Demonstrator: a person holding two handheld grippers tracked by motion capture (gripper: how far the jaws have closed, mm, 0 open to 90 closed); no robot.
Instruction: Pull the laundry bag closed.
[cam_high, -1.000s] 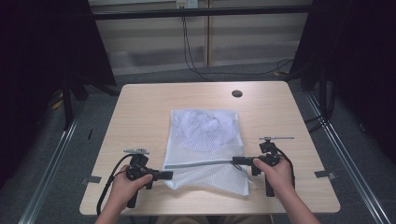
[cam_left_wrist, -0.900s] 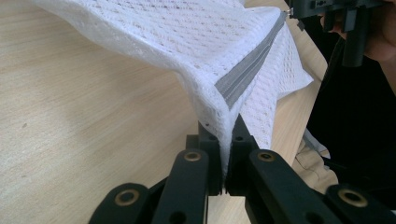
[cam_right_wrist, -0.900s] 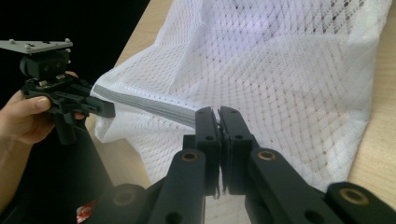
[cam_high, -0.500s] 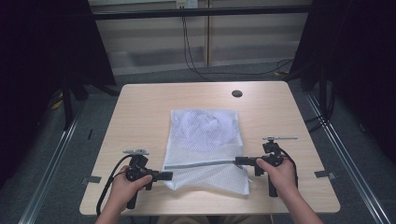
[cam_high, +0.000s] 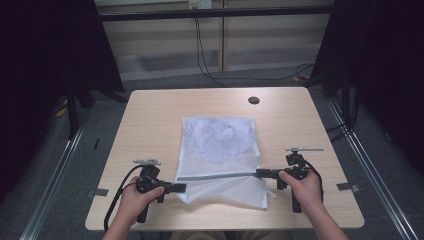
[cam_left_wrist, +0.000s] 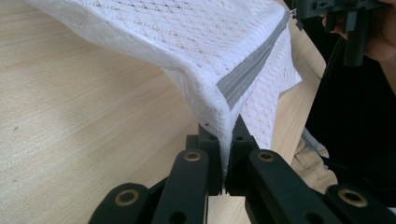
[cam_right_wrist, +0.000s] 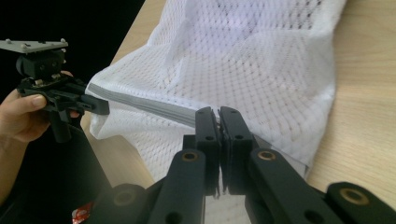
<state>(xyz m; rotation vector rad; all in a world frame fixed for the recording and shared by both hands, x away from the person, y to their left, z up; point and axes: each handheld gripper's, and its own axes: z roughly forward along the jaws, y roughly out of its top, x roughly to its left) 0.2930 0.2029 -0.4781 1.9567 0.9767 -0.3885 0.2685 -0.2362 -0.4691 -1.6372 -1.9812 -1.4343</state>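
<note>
- My left gripper (cam_high: 181, 188) and right gripper (cam_high: 261, 173) each clamp one end of the bag's (cam_high: 220, 145) grey zipper band (cam_high: 217, 176).
- The band runs left to right between them, low in the frame, taut; the bag lies beyond on the table (cam_high: 150, 120).

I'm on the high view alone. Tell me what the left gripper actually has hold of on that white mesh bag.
Observer: The left gripper is shut on the white mesh laundry bag, pinching it right where the grey zipper strip ends.
Operator: Now report the right one.
Observer: The right gripper is shut on the same grey strip at its other end, with the mesh pressed between its jaws.
Operator: Say whether the bag is off the table there.
Observer: Beside the left gripper the bag's edge is lifted, and the mesh slopes down from it to the light wooden table.
</note>
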